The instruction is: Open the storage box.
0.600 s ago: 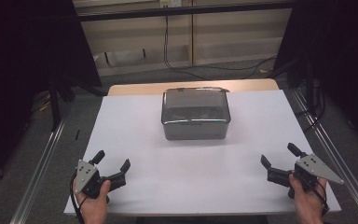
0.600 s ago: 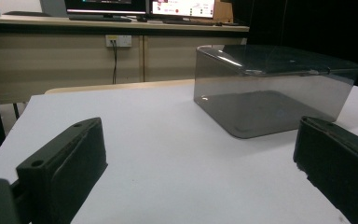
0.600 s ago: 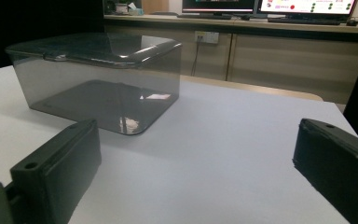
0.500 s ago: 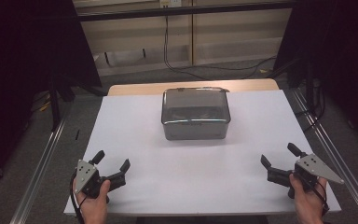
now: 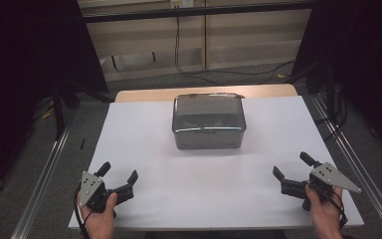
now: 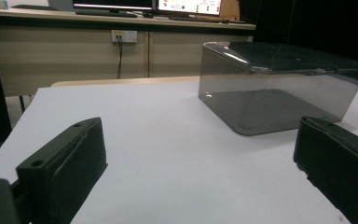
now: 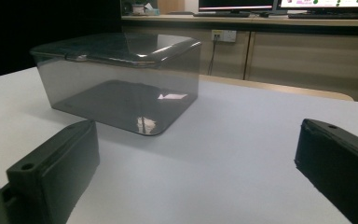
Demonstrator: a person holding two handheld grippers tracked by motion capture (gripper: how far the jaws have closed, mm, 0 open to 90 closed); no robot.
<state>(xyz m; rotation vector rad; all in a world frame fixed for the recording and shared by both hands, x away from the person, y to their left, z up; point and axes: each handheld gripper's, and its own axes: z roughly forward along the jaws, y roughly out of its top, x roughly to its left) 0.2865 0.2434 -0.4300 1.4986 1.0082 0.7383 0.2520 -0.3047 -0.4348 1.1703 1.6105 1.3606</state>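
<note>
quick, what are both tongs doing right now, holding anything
Left tongs: open, holding nothing, at the near left of the table.
Right tongs: open, holding nothing, at the near right, apart from the grey lidded box.

No change observed between the earlier frames and now: left gripper, right gripper and lidded grey box all sit exactly as before.

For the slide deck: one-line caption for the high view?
Lidded grey box on white table, open left claw and right claw at near corners.
</note>
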